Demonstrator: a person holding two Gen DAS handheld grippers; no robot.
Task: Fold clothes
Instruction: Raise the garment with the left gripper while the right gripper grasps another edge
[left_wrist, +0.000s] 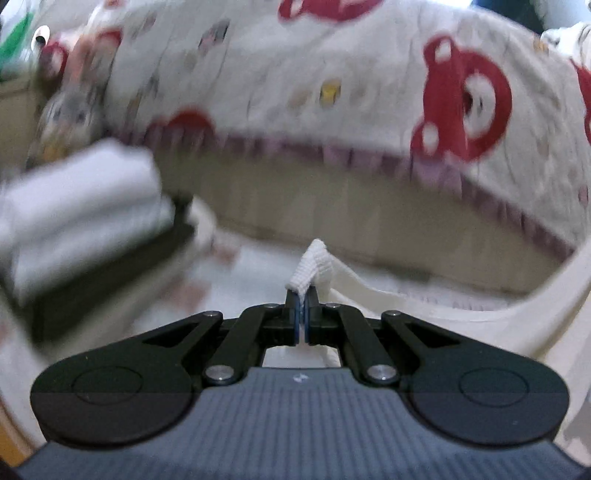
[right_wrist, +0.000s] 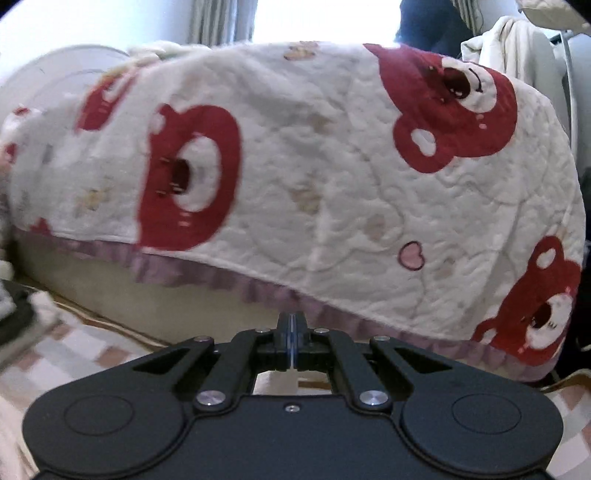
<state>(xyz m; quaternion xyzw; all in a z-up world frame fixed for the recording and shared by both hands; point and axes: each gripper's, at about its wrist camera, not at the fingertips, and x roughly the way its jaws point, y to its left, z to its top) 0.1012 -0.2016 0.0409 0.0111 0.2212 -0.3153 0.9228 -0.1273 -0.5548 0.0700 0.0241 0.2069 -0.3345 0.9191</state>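
Observation:
My left gripper is shut on the ribbed edge of a cream-white garment. A small fold of that edge sticks up above the fingertips, and the cloth runs off to the right and down under the gripper. In the right wrist view my right gripper is shut with its pads pressed together, and no cloth shows between them. It hangs low in front of the blanket's purple frilled hem. The garment does not appear in the right wrist view.
A white blanket with red bears drapes over a beige cushion straight ahead. A blurred stack of folded white clothes sits on a dark base at the left. Beneath lies a pink-and-white checked cover. A white fan stands at the back left.

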